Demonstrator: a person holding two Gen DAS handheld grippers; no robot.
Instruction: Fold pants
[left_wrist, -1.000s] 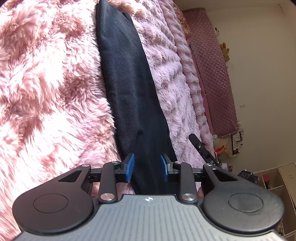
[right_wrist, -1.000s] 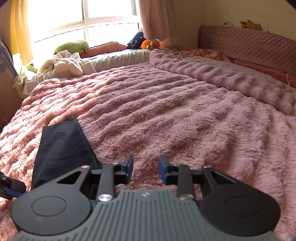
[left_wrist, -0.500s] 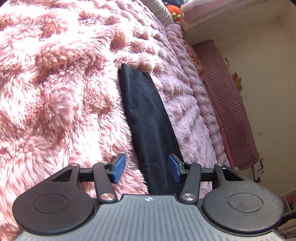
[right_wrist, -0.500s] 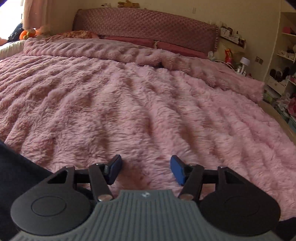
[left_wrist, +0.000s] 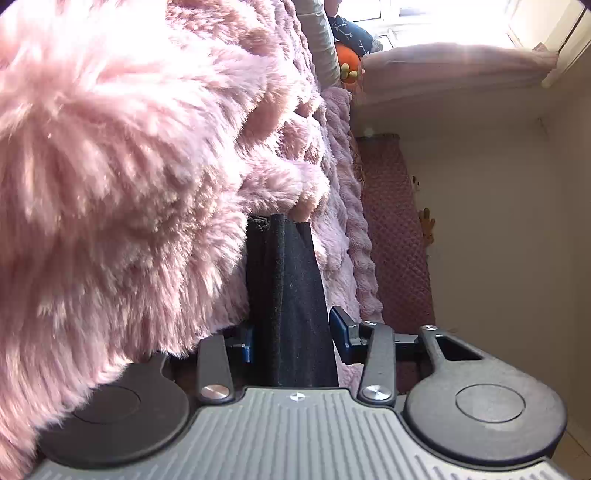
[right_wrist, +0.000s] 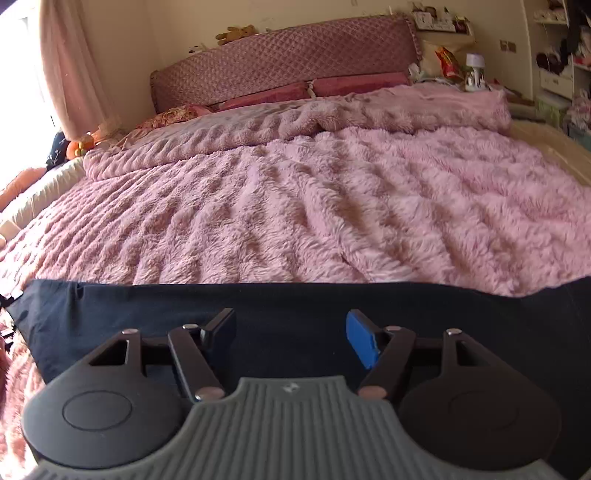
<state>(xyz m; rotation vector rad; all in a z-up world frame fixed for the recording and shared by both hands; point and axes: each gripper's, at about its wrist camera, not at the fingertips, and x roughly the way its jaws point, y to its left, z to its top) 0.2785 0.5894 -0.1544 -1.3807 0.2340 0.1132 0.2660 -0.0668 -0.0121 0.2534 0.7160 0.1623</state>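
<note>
Dark navy pants lie as a long flat strip across the pink fluffy blanket on the bed. In the left wrist view the pants run away from me as a narrow strip that ends under a fold of fur. My left gripper is open, low at the blanket, with the fabric between its blue pads; the left pad is partly sunk in the fur. My right gripper is open wide just over the pants, near their near edge. It holds nothing.
A quilted mauve headboard and pillows stand at the far end. A bedside stand with small items and shelves are at the right. A curtain and orange plush toy are at the left.
My left gripper has dropped down close to the blanket along the pants. My right gripper has swung round and come over the pants, and its jaws have opened wider.
</note>
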